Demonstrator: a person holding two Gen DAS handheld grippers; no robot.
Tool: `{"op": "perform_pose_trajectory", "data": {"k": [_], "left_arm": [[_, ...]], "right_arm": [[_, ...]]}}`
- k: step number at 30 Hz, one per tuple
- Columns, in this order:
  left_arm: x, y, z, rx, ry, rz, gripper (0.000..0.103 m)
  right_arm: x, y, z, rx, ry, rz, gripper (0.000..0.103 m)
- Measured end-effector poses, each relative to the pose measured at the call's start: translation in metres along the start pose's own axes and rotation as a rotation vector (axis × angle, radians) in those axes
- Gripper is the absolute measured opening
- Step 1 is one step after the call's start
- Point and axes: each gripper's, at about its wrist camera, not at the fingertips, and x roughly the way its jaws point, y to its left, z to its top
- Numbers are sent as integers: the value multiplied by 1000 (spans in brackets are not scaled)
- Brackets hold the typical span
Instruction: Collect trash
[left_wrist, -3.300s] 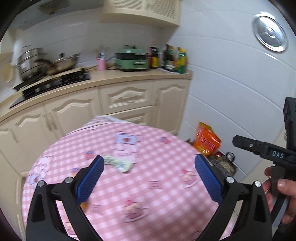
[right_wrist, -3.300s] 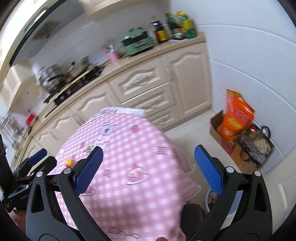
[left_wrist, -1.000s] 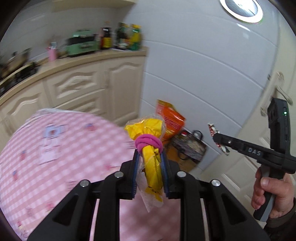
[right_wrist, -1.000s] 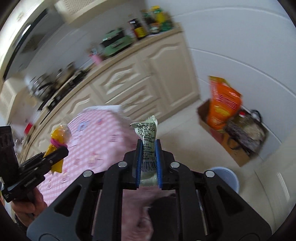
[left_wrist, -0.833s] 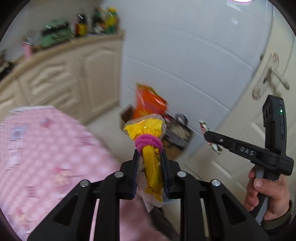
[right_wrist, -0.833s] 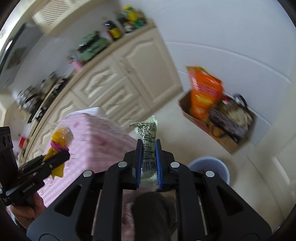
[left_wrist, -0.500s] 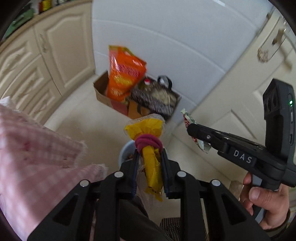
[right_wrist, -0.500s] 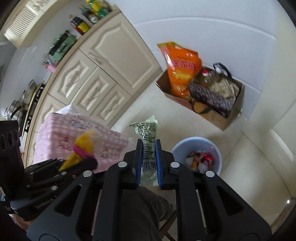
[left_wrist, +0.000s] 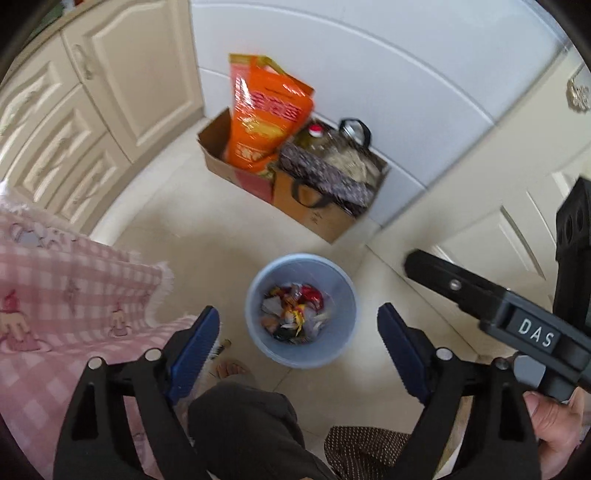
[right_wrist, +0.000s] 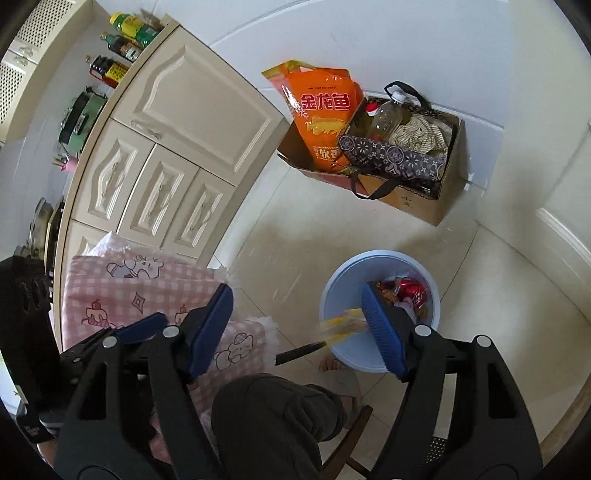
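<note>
left claw (left_wrist: 299, 345): spread wide, nothing in it, hanging right over the bin
right claw (right_wrist: 297, 325): also spread wide, nothing pinched
bin (left_wrist: 258, 286): light blue, on the floor, wrappers piled at the bottom
trash (right_wrist: 341, 325): blurry yellow bit at the bin's rim, right beside the right claw's blue pad (right_wrist: 380, 328), can't tell if it's touching
tabletop (left_wrist: 55, 280): pink checked cloth, off to the left of the bin
box (right_wrist: 417, 201): cardboard, against the wall, orange bag (right_wrist: 325, 110) and bottle in it
</note>
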Motion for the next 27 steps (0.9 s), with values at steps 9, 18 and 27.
{"op": "perform_pose_trajectory", "data": {"k": [9,18,27], "left_arm": [[-71,12,-13,-33,-173,37,90],[-156,24,-51,-49,-377,122,93],[-250,74,-112,-184,-572,288,95]], "right_arm": [[-33,25,-8,-45,-60,-56,97],[-76,92,-26,-159,-133,-4,97],[-119,215,-67,-392,-197,124,97]]}}
